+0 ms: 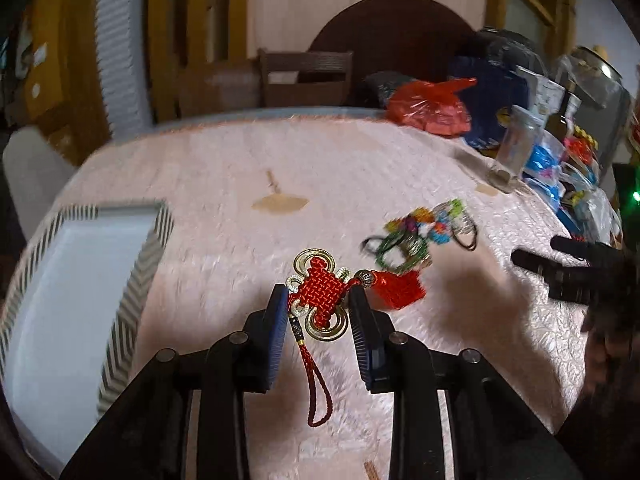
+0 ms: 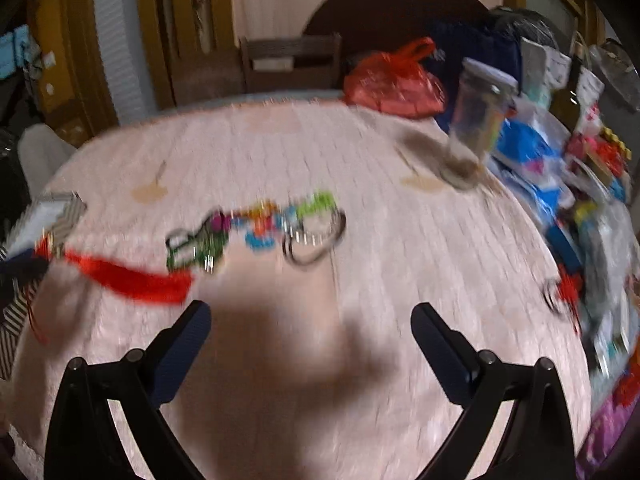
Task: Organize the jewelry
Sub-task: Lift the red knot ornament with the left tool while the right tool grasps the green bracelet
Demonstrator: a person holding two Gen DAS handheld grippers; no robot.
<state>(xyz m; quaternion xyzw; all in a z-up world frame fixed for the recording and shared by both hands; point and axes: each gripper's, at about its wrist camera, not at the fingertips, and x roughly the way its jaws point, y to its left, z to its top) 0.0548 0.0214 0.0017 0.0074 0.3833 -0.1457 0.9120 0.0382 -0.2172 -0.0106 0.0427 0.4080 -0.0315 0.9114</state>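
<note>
Clamping woven red knot ornament (image 1: 320,292), ribbed blue jaws of left gripper (image 1: 318,300).

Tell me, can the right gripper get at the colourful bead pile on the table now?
Probably yes. The right gripper is open and empty, and only bare tablecloth lies between it and the colourful bead pile.

On the bench (image 1: 224,168), the box (image 1: 80,280) lies at the left, the knot charm (image 1: 320,292) in the middle, the keyrings (image 1: 420,236) to its right, the jar (image 1: 516,148) behind them.
</note>
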